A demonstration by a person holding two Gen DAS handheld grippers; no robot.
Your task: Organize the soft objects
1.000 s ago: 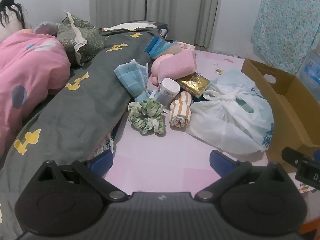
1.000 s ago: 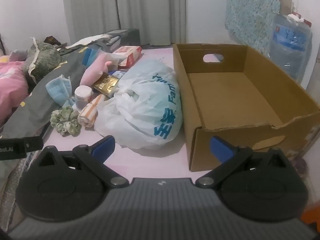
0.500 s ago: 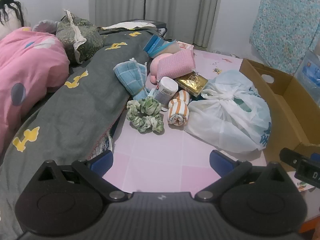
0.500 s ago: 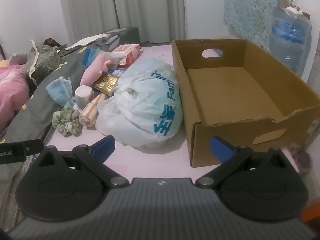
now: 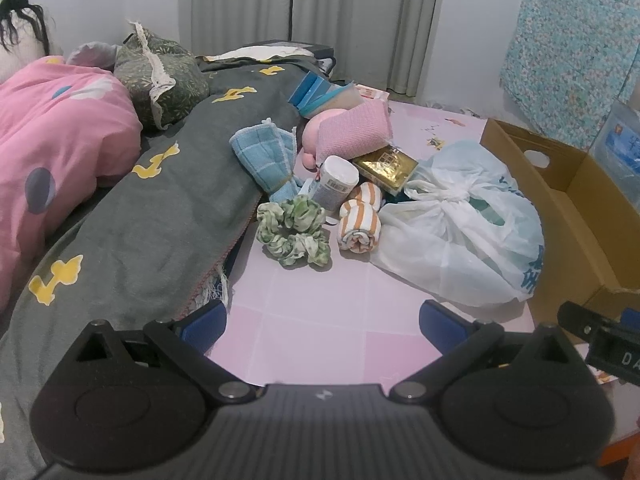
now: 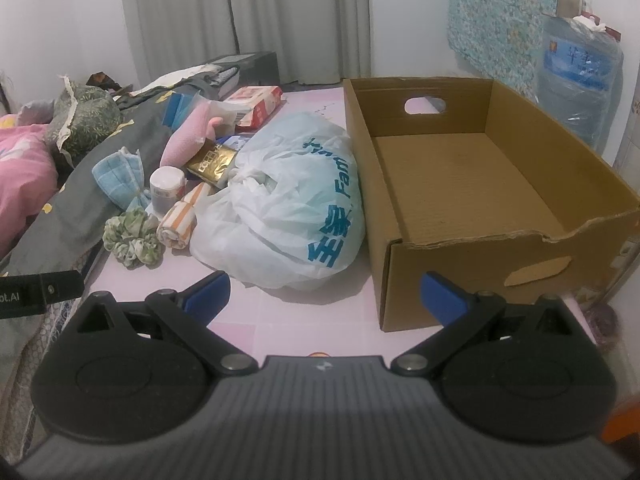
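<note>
the left tongs (image 5: 322, 322) hang spread wide and empty, low over the pale pink tiled floor (image 5: 320, 304), and the right tongs (image 6: 324, 292) are likewise spread with nothing between their blue pads, facing the gap between bag and box. nearest the left tongs lies the green-and-white ruffled fabric scrunchie (image 5: 294, 230), just beside the orange-and-white striped rolled cloth (image 5: 360, 226); both look light and limp, so a pinch across the middle of the roll or through one bunched side of the scrunchie should hold without slipping. to their right slumps the knotted white plastic shopping bag with blue lettering (image 6: 288, 196), touching the near wall of the brown open-topped cardboard box (image 6: 472, 256), which shows only bare cardboard inside. the bag seems bulky and slick, best taken at its knot. behind the roll stands a white-lidded round container (image 5: 336, 184) and a shiny gold flat packet (image 5: 386, 166), both stiff and likely not for sorting. further back, a light blue checked cloth (image 5: 266, 160) drapes off the grey blanket with yellow shapes (image 5: 160, 208), and a pink plush toy under a pink knitted cloth (image 5: 352, 130) leans beyond.
</note>
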